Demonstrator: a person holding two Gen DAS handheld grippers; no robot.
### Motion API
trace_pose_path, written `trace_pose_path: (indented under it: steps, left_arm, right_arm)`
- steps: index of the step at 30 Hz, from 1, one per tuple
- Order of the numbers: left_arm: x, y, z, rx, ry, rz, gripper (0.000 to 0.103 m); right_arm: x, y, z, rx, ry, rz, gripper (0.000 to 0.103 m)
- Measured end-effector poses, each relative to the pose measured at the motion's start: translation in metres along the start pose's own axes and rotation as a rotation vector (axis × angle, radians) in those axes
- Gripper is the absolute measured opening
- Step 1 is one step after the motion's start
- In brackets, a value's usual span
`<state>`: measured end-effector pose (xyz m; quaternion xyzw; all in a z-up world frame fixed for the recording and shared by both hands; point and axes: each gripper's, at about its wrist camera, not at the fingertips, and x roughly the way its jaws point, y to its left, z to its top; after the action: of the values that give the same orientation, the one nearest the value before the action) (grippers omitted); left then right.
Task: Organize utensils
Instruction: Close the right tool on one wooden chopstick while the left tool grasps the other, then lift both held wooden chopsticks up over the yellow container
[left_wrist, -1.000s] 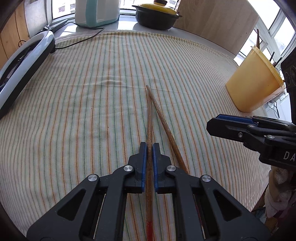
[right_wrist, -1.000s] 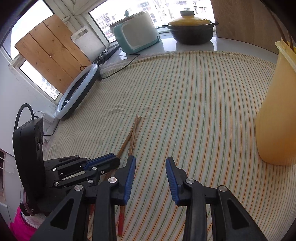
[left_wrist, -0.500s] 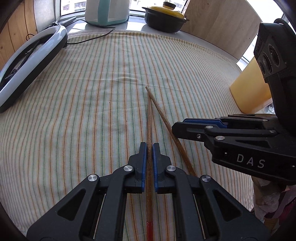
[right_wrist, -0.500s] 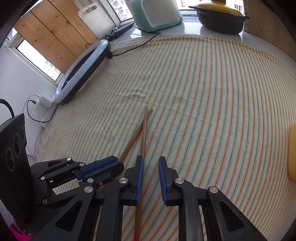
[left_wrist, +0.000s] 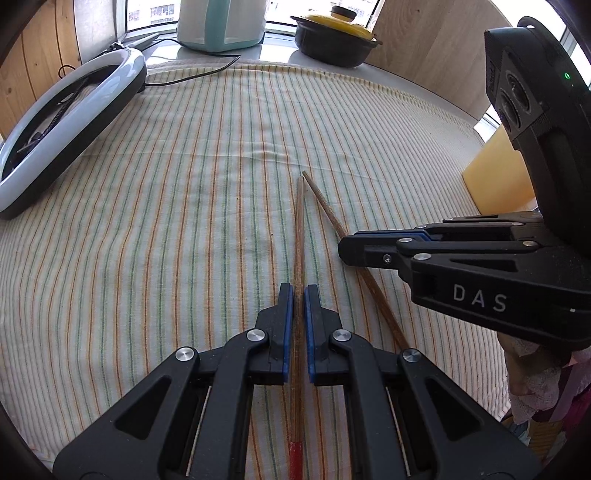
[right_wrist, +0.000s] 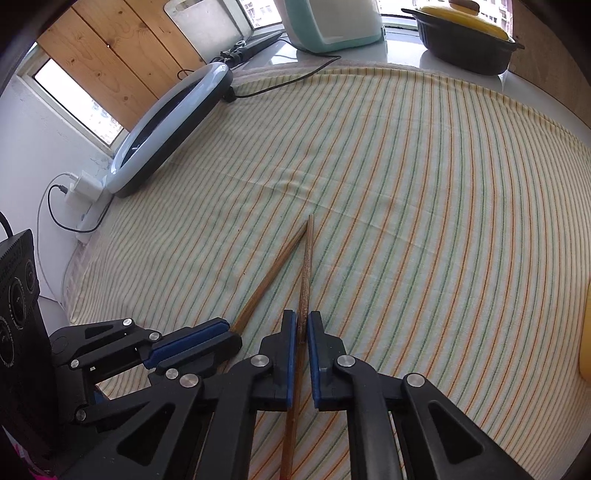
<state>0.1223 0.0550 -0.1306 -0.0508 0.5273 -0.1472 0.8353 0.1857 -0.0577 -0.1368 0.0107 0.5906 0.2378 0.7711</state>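
Note:
Two brown wooden chopsticks lie on the striped cloth, their far tips nearly touching. My left gripper (left_wrist: 299, 290) is shut on the left chopstick (left_wrist: 299, 229), whose red end shows between the jaws. My right gripper (right_wrist: 302, 316) is shut on the right chopstick (right_wrist: 306, 266). In the left wrist view the right gripper (left_wrist: 347, 249) comes in from the right over that right chopstick (left_wrist: 327, 210). In the right wrist view the left gripper (right_wrist: 225, 332) sits at lower left on the left chopstick (right_wrist: 273, 269). A yellow utensil holder (left_wrist: 498, 173) stands at the right.
A ring light (left_wrist: 66, 122) lies along the left edge of the striped cloth (left_wrist: 184, 221), its cable running to the back. A teal appliance (left_wrist: 221, 22) and a black pot with a yellow lid (left_wrist: 336, 40) stand at the back. A wooden board (left_wrist: 424, 48) leans at the back right.
My right gripper has moved left over the right chopstick and closed its jaws on it. My left gripper stays shut on the left chopstick.

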Motion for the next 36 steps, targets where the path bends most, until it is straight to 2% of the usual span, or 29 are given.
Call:
trace_pose_path:
  steps: [7, 11, 15, 21, 28, 36]
  left_arm:
    - [0.006, -0.007, 0.015, 0.055, 0.085, 0.035, 0.004]
    - [0.012, -0.008, 0.023, 0.086, 0.086, 0.03, 0.004]
    - [0.005, 0.002, 0.026, 0.014, 0.041, -0.01, 0.004]
    - [-0.03, -0.001, 0.035, -0.042, -0.085, -0.059, 0.004]
    - [-0.065, -0.025, 0.048, 0.009, -0.203, -0.066, 0.004]
    - [-0.086, -0.052, 0.048, 0.062, -0.259, -0.091, 0.004]
  right_arm:
    - [-0.004, -0.003, -0.002, -0.007, 0.006, -0.017, 0.004]
    - [-0.014, -0.015, -0.008, 0.033, -0.024, -0.005, 0.004]
    - [-0.031, -0.028, -0.015, 0.064, -0.068, 0.007, 0.004]
    - [-0.072, -0.03, -0.026, 0.046, -0.183, -0.001, 0.004]
    - [-0.116, -0.031, -0.04, 0.0, -0.321, -0.021, 0.003]
    - [-0.151, -0.033, -0.062, -0.042, -0.433, -0.045, 0.003]
